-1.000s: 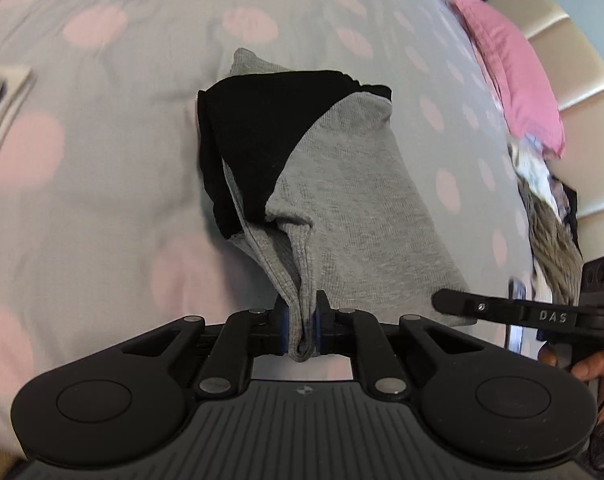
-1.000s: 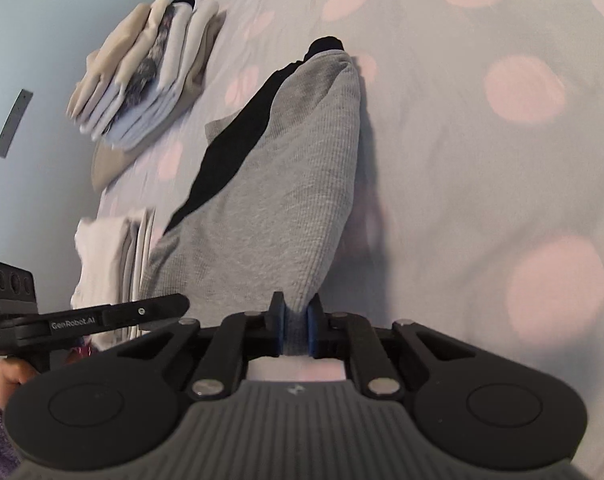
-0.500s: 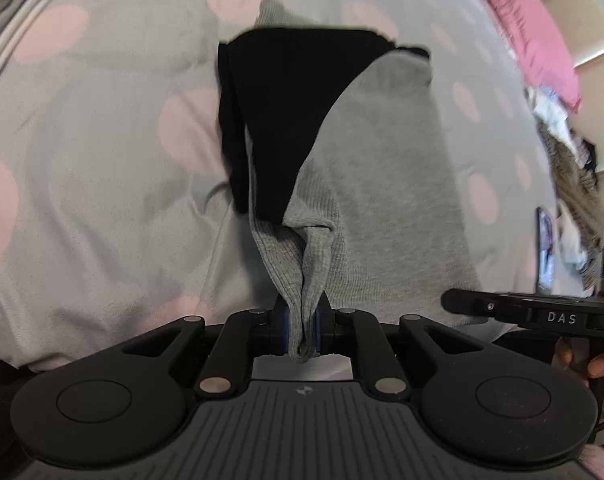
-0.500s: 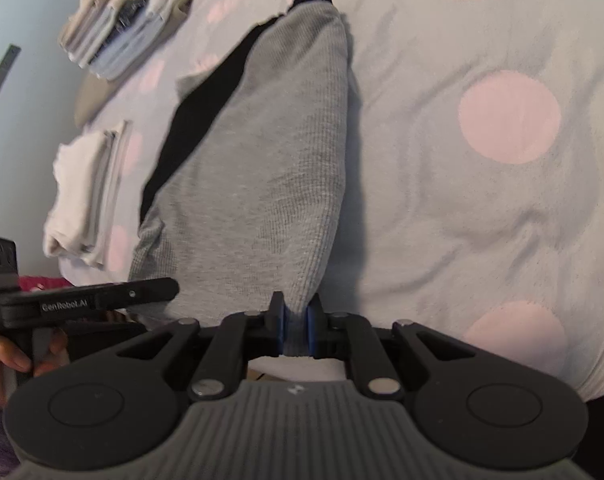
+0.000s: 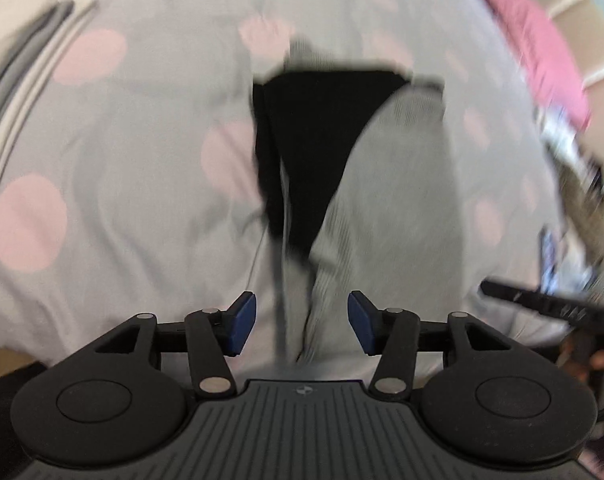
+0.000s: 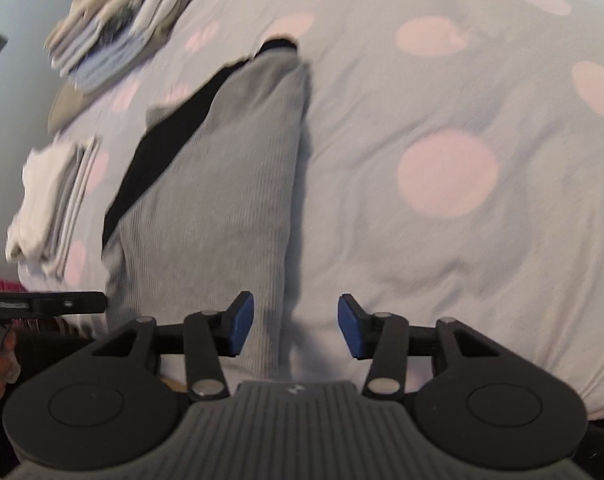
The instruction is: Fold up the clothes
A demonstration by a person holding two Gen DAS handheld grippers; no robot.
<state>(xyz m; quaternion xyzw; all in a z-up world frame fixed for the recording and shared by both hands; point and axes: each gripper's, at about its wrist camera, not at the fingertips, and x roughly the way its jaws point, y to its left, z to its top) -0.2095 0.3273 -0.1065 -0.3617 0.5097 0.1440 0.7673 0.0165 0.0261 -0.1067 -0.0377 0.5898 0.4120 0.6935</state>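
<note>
Two grippers, left gripper (image 5: 298,322) and right gripper (image 6: 292,326), hang with jaws spread over one grey-and-black garment (image 6: 222,184); two folded stacks (image 6: 118,40) lie beyond.

A grey bedspread with large pale pink dots (image 6: 442,240) covers the bed. A pink pillow (image 5: 530,48) lies at its far right against a cream padded headboard (image 5: 582,52), and a pale blue wall (image 6: 18,8) stands beyond the left edge.
</note>
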